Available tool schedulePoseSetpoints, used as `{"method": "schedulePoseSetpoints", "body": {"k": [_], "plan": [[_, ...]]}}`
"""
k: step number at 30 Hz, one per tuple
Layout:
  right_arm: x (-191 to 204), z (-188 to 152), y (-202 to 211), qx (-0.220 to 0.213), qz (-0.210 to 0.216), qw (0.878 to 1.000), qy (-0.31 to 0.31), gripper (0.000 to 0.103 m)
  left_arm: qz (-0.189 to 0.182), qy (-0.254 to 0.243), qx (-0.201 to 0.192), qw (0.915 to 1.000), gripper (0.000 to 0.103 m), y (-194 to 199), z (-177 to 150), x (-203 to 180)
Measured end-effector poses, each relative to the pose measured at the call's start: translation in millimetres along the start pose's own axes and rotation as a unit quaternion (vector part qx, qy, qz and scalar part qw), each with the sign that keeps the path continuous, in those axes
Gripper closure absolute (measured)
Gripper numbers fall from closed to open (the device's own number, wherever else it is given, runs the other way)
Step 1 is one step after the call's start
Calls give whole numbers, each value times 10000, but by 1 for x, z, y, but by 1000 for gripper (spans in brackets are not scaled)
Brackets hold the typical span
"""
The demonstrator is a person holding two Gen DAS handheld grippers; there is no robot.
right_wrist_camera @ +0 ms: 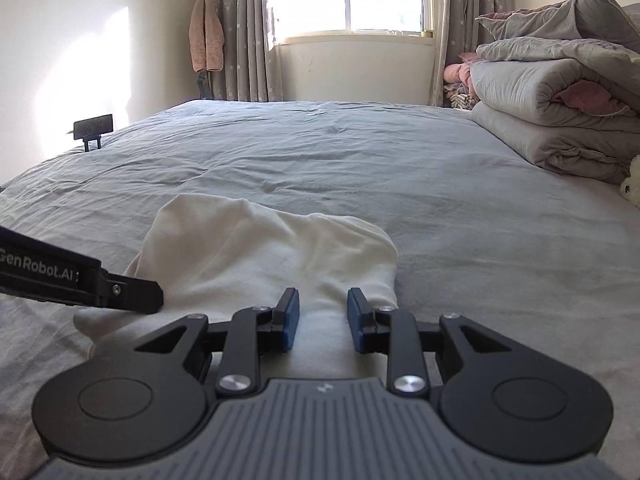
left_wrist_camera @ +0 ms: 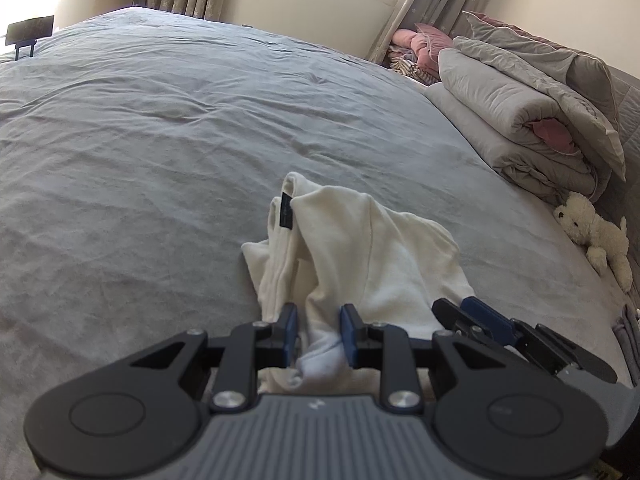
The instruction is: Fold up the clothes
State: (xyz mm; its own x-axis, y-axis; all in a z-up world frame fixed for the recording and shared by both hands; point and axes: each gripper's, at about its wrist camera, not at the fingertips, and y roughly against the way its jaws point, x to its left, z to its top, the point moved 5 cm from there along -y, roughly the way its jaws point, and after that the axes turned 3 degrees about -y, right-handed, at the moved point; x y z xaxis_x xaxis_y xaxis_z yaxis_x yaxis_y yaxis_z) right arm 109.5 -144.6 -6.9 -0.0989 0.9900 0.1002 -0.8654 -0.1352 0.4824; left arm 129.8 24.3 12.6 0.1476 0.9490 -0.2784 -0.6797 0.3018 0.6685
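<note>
Gray bed (left_wrist_camera: 200, 128) holds a bunched white garment (left_wrist_camera: 360, 248), far from the stuffed toy (left_wrist_camera: 592, 232). Left gripper (left_wrist_camera: 319, 334) pinches a fold; right gripper (right_wrist_camera: 323, 318) is half open, holding nothing. Probably lifting; next, spread it flat.

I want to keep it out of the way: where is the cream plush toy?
The cream plush toy lies at the bed's right edge in the left wrist view, just below the folded grey quilts, right of the white garment.
</note>
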Motion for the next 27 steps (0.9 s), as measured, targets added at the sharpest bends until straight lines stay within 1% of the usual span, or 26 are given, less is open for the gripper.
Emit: {"method": "schedulePoseSetpoints", "body": {"k": [6,11,24,27], "plan": [[3,-9,17,-23,-31,10000,-50,74,-18,45,32,10000,77,0,1,0],[5,-18,28,-37,-82,10000,-8,74,-112,211,86,9997,77,-1,2,5],[6,-33,37,110,-203,9997,-29,74,-97,204,76,9997,77,-1,2,5],[-4,-30,40,133,-94,9989,-449,74,-132,264,90,9995,77,-1,2,7]]}}
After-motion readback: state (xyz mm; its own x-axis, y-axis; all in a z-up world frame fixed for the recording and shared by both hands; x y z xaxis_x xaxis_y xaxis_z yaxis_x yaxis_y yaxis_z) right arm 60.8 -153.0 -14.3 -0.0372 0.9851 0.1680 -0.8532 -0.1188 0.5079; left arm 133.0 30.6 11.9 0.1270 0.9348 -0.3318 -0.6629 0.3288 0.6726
